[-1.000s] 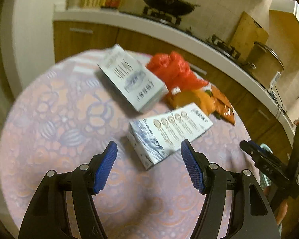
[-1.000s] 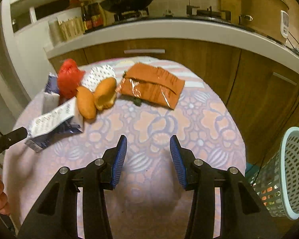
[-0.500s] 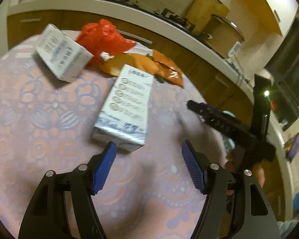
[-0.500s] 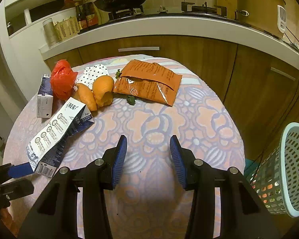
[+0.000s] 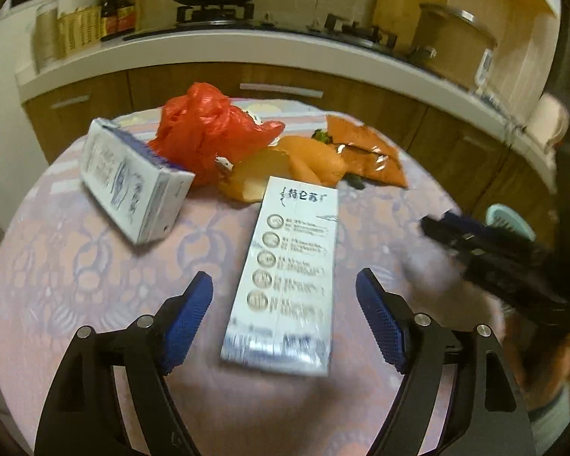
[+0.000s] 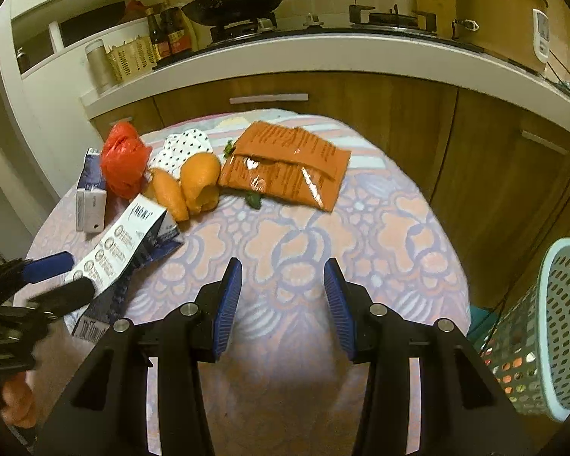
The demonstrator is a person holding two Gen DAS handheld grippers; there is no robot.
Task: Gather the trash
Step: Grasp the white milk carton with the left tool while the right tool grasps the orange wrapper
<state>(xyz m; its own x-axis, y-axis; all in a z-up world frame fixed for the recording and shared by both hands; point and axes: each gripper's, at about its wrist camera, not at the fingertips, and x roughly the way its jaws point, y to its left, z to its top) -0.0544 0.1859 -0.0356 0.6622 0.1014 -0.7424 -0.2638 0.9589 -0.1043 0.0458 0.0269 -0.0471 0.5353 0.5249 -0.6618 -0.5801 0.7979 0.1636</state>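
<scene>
**Left gripper lines up on the flattened carton**

The left gripper (image 5: 284,313) hangs released, jaws spread to either side of the flattened carton (image 5: 290,266) near the worktop's (image 5: 95,285) front-left edge. I judge it should close squarely across the narrow sides, low, so the card does not buckle. Behind lie a second carton (image 5: 133,186), red bag (image 5: 205,133), peels (image 6: 193,186) and orange packet (image 6: 285,167). The right gripper (image 6: 283,304) waits unclenched, empty. The basket (image 6: 551,326) stands off the right edge; kitchen cabinets (image 6: 361,102) run behind.
</scene>
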